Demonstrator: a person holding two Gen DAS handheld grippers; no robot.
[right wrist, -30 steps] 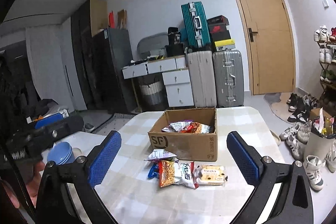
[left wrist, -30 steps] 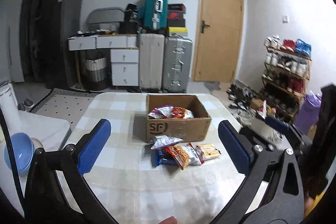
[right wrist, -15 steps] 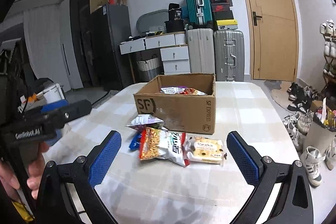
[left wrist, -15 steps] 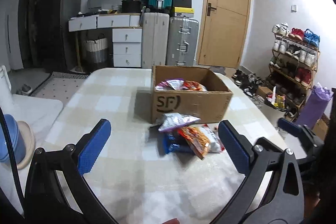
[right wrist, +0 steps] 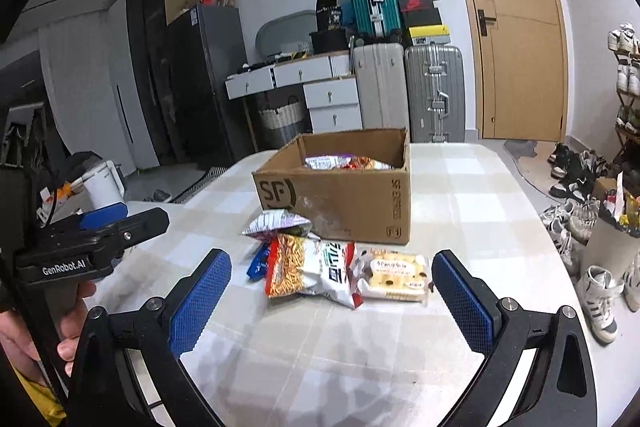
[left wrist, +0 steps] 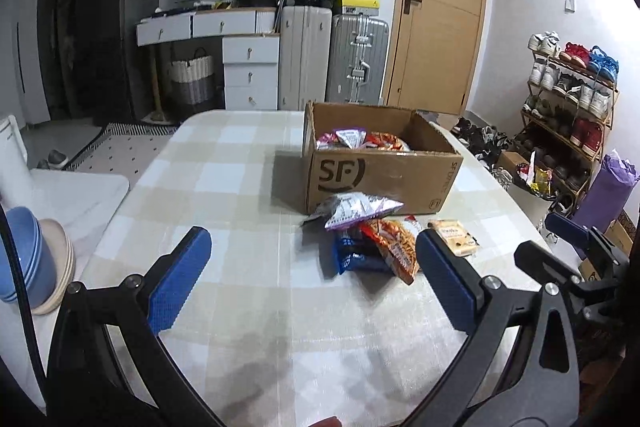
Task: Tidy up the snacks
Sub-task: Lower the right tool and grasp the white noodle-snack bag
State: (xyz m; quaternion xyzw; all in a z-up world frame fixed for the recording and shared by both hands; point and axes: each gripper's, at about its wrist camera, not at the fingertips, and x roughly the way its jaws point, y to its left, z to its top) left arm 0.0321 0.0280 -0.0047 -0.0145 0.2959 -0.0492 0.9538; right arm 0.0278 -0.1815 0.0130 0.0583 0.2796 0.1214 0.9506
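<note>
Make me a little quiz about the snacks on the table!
1. True or false: the cardboard box already has snack bags inside.
2. Which loose snack lies nearest the right gripper? A) cracker pack B) blue packet C) silver bag
3. Fill in: both the left gripper and the right one are ____ and hold nothing.

Key: 1 true; 2 A; 3 open

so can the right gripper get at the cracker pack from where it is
Probably yes: the right gripper is open and the cracker pack lies flat on the table just ahead, its right end free, only the noodle bag alongside.
</note>
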